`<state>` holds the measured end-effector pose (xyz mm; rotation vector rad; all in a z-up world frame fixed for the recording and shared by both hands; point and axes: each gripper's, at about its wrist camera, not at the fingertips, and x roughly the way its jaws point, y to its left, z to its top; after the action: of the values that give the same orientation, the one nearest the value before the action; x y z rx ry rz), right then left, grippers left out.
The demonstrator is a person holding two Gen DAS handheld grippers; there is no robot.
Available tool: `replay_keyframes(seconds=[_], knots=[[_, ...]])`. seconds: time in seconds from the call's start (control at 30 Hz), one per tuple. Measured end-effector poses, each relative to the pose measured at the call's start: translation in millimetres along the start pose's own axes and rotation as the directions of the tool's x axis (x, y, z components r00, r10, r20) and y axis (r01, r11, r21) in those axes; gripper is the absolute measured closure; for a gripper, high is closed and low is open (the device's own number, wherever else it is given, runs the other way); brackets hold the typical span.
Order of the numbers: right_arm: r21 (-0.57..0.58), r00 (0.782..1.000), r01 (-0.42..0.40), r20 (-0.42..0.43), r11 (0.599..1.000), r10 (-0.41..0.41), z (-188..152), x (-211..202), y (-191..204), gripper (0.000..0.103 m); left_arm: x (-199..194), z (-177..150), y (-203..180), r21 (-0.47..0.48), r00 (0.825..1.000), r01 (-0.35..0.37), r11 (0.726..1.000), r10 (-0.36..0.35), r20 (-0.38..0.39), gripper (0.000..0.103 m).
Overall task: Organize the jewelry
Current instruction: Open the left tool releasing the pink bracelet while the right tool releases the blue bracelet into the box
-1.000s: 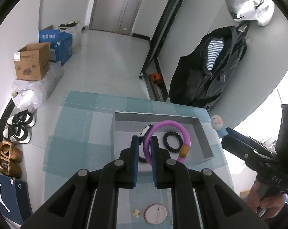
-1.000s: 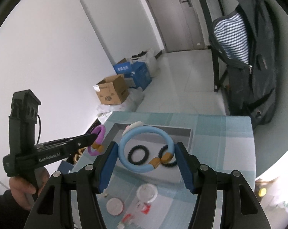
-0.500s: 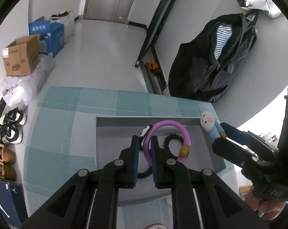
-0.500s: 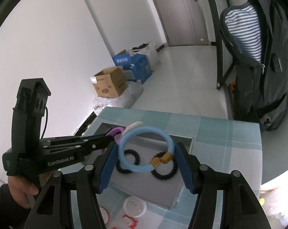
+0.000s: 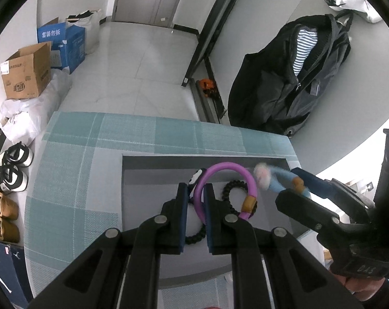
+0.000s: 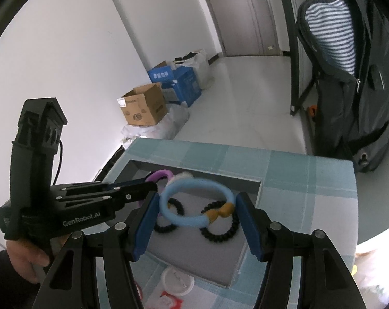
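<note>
My left gripper is shut on a purple ring bracelet with a gold bead, held upright over the grey tray. In the right wrist view my right gripper is shut on a light blue ring bracelet, gripped across its width above the tray. The blue ring carries a gold bead and a white plush charm, blurred in the left view. Two black beaded bracelets lie on the tray floor under both rings. The left gripper sits just left of the blue ring.
The tray rests on a teal checked cloth. White round lids lie in front of the tray. A black backpack stands beyond the table's far right corner, with cardboard boxes and shoes on the floor at the left.
Both grippers have come forward and down over the tray, which now looks larger and closer. The blue ring has drawn in beside the purple one. Neither grip has changed.
</note>
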<state>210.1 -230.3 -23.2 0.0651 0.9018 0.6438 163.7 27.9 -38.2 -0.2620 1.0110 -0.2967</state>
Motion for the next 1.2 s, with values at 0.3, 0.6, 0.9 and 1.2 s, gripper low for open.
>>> replay_keyframes(seconds=[0.3, 0.6, 0.9, 1.2], knots=[[0.01, 1.0, -0.01, 0.017, 1.0, 0.01, 1, -6, -3, 0.041, -3, 1, 8, -0.059, 0.996, 0.078, 0.995, -0.08, -0.038, 0.059], [0.036, 0.998, 0.015, 0.055, 0.999, -0.017, 1, -20, -6, 0.034, -15, -6, -6, 0.028, 1.0, 0.002, 1.0, -0.002, 0.007, 0.055], [0.032, 0.997, 0.024, 0.071, 0.999, -0.027, -1, -35, -3, 0.023, -26, -13, -6, 0.041, 0.998, -0.049, 0.998, 0.047, 0.032, 0.054], [0.0, 0.996, 0.041, 0.077, 0.999, -0.041, -10, -47, 10, 0.02, -38, -25, -7, 0.056, 0.991, -0.12, 0.991, 0.116, 0.07, 0.054]])
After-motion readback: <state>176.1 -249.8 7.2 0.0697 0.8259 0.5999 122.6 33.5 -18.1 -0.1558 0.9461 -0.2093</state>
